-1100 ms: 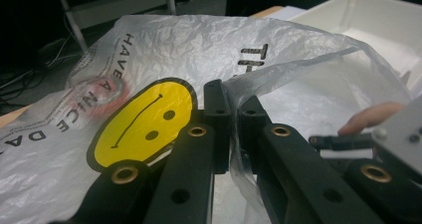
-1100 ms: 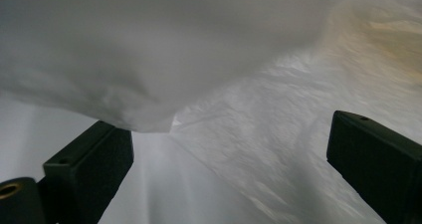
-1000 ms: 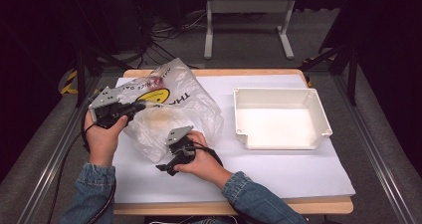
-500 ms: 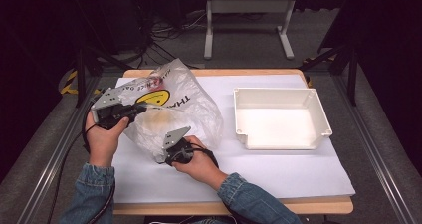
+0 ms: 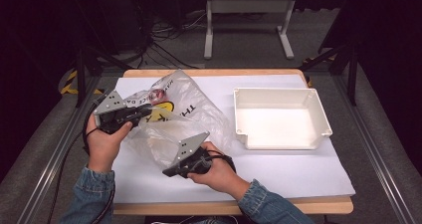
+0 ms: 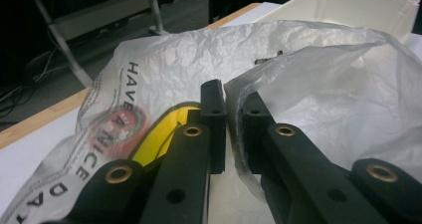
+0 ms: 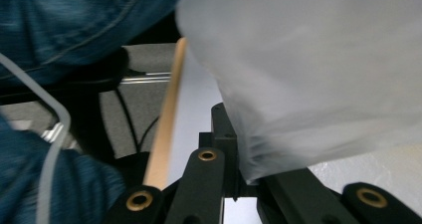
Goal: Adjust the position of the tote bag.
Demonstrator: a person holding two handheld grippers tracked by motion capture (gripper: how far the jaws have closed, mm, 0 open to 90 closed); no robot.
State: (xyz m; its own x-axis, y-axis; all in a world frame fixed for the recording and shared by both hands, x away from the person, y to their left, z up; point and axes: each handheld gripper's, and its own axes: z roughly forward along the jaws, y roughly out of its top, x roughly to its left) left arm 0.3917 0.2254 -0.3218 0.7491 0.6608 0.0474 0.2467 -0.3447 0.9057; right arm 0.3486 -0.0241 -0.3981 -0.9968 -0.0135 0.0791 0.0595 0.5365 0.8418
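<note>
While I am watching from above, my left gripper point(image 5: 142, 113) is pinching the near-left edge of the plastic bag point(image 5: 194, 109), its jaws clamped together on the film. Beside those jaws the bag is showing "HAVE A NICE DAY" around a yellow face point(image 6: 154, 139). My right gripper point(image 5: 171, 170) is gripping the bag's near edge, jaws having just been closing, film between them. Between both grippers the bag is stretching, running away toward the white tray point(image 5: 278, 97).
</note>
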